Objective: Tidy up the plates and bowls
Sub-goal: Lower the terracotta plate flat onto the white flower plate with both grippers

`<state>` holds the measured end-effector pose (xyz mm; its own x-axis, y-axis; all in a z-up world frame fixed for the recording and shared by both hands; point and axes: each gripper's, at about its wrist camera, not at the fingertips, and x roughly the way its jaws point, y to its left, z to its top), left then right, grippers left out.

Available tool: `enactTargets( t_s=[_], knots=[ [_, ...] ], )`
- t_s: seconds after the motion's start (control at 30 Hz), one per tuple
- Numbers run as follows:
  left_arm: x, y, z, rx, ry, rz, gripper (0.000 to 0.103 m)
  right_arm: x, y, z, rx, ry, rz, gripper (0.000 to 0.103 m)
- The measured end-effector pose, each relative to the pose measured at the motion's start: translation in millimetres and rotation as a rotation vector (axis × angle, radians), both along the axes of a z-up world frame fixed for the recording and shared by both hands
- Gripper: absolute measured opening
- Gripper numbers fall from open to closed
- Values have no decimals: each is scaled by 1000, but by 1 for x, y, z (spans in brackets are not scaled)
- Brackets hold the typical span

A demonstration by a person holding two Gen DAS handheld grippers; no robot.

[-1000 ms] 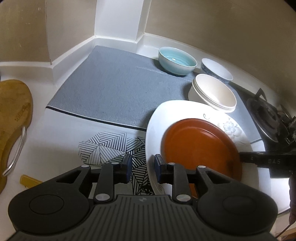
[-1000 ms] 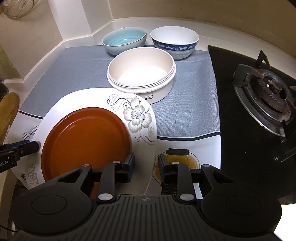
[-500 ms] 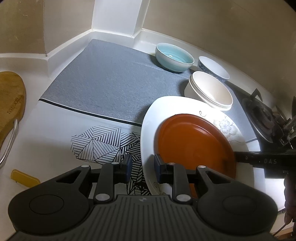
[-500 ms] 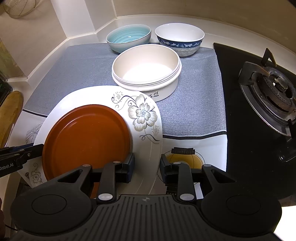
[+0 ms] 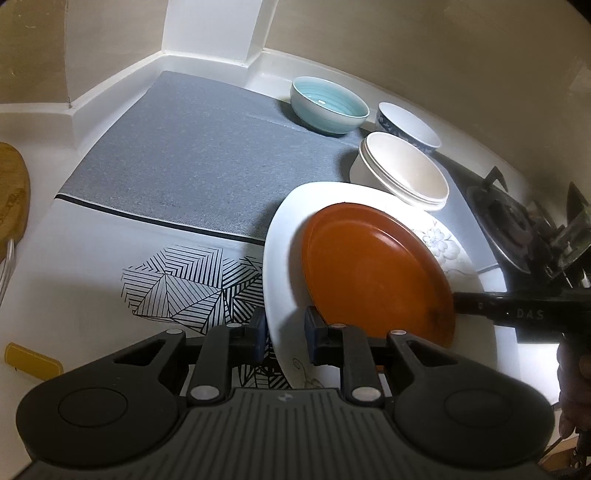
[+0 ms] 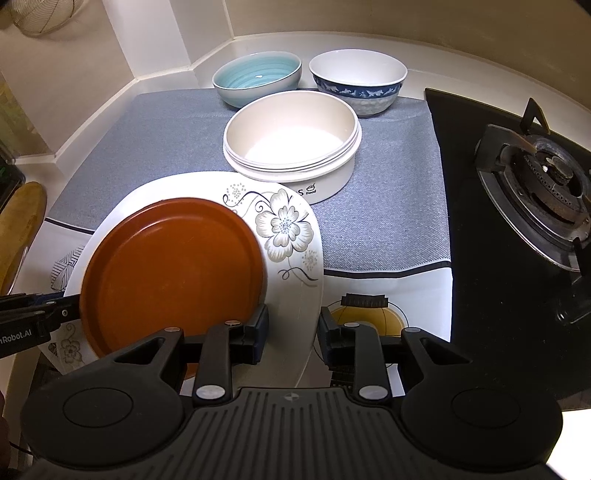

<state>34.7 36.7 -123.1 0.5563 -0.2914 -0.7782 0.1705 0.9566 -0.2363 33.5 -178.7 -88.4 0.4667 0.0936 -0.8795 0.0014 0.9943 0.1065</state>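
Both claws gripped a white floral plate [image 6: 295, 236] by opposite rims, the left claw [image 5: 282, 334] having just tightened and the right claw [image 6: 293, 334] clamped. An orange plate [image 6: 173, 269] lay on it, above the worktop [image 5: 74, 266].

A white table [image 6: 424, 295] is set into a corner of beige walls [image 6: 443, 22], edged by a raised white kerb and a white pillar [image 5: 218, 26] at the far corner. A grey mat [image 5: 192, 158] is laid over the far part of the table. On the right, a black glass hob [image 6: 480, 258] with a gas burner [image 6: 543, 181] is seen. A wooden cutting board [image 5: 13, 192] lies at the left edge, and a wire strainer [image 6: 40, 14] is hung at the upper left.
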Motion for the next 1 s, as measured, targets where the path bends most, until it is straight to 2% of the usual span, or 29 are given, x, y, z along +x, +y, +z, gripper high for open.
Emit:
enactTargets(
  t_s=[0.3, 0.57, 1.0],
  knots=[
    [1, 12, 4, 4, -14, -22, 16, -5, 6, 2, -6, 0, -15, 29],
    [8, 44, 6, 15, -24, 18, 16, 1, 32, 1, 6, 12, 7, 28],
    [74, 123, 6, 37, -63, 166, 18, 69, 112, -7, 19, -2, 87, 28]
  ],
)
